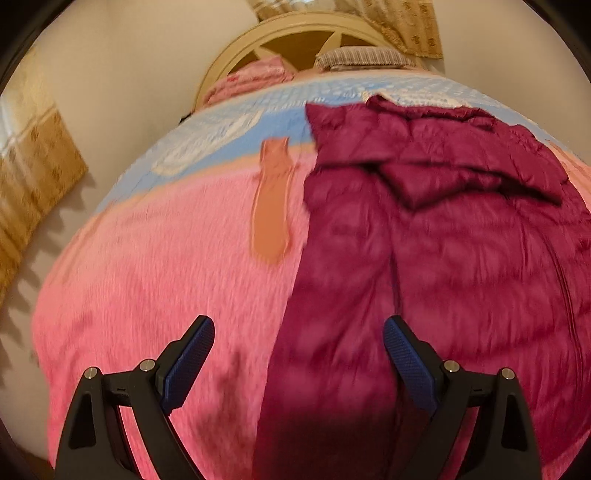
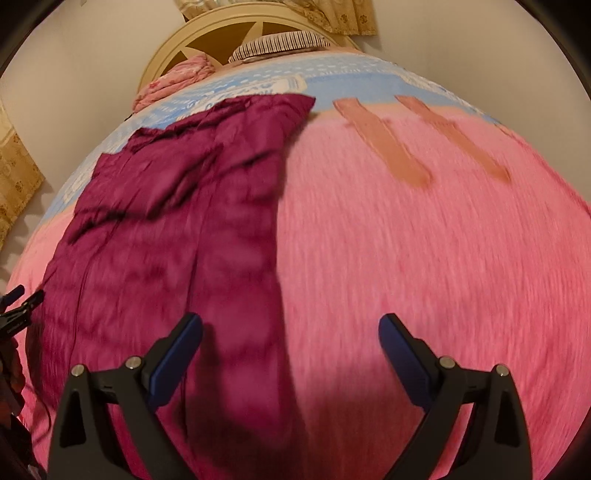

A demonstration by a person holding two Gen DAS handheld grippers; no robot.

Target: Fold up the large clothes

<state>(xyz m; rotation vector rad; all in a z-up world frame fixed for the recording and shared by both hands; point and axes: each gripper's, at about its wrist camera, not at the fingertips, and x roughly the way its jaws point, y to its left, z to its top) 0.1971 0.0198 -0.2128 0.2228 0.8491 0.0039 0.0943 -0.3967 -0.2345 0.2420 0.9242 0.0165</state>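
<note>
Both of my grippers hang above the bed, and both views are smeared by motion blur.

My left gripper (image 1: 299,328) has its jaws spread wide, nothing between the blue pads (image 1: 188,363). Below it lies the left border of the maroon quilted coat (image 1: 424,258); that border runs between the two fingers, so one finger is over the pink fleece blanket (image 1: 147,277) and the other over the coat.

My right gripper (image 2: 290,326) is likewise spread apart and holds nothing. The coat's (image 2: 177,236) right border passes under it, with the left finger over the fabric and the right finger over the blanket (image 2: 424,277).

The coat is laid lengthwise on the blanket, its near hem toward me. At the far end a part of it is folded across the body, with the upper edge reaching onto the blue patterned sheet (image 1: 229,125). A zip line (image 1: 569,295) runs down the coat in the left view.

Orange strips (image 2: 384,144) are part of the blanket's far end, beside the coat. Beyond are a striped pillow (image 2: 280,42), a bundled pink cover (image 2: 177,75) and the cream arched headboard (image 2: 221,22).

At the left edge of the right view, the other gripper's tips (image 2: 18,299) show beside the coat.
</note>
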